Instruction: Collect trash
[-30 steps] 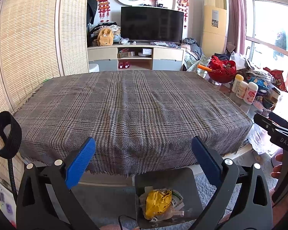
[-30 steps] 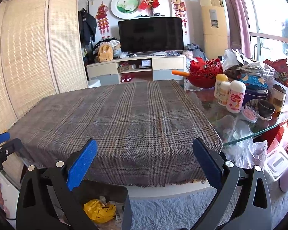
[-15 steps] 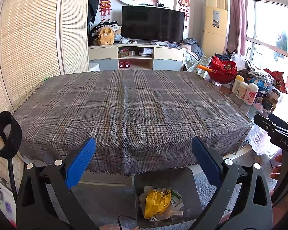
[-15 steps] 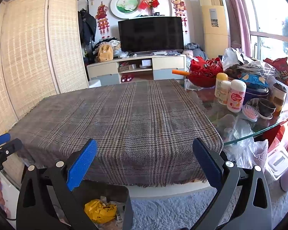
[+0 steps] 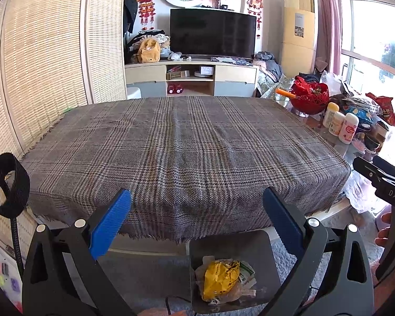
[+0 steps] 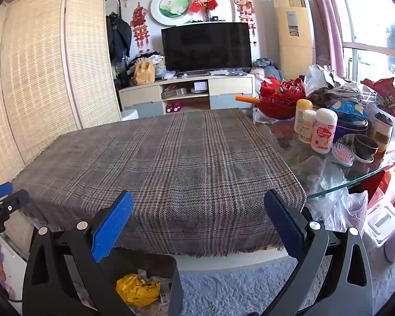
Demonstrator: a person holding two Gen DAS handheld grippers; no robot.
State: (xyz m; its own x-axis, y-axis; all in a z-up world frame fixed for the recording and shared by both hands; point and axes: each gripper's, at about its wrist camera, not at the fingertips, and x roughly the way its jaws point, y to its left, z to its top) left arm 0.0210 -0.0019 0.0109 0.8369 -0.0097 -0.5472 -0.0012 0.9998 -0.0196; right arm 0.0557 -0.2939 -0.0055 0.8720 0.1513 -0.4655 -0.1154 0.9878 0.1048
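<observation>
A dark grey trash bin (image 5: 266,247) stands on the floor below the table's near edge; it also shows in the right wrist view (image 6: 175,284). It holds a crumpled yellow wrapper (image 5: 218,276), also seen in the right wrist view (image 6: 135,288), and other scraps. My left gripper (image 5: 197,218) is open and empty, held over the table's near edge above the bin. My right gripper (image 6: 198,221) is open and empty, to the right of the bin. The plaid tablecloth (image 5: 181,142) shows no trash on it.
The glass table's right end (image 6: 329,192) carries bottles (image 6: 324,129), a red basket (image 6: 279,100), snack bags and a hairbrush. Plastic bags (image 6: 339,208) and bins sit on the floor at right. A woven screen (image 5: 39,65) stands left. A TV stand (image 5: 192,76) is beyond.
</observation>
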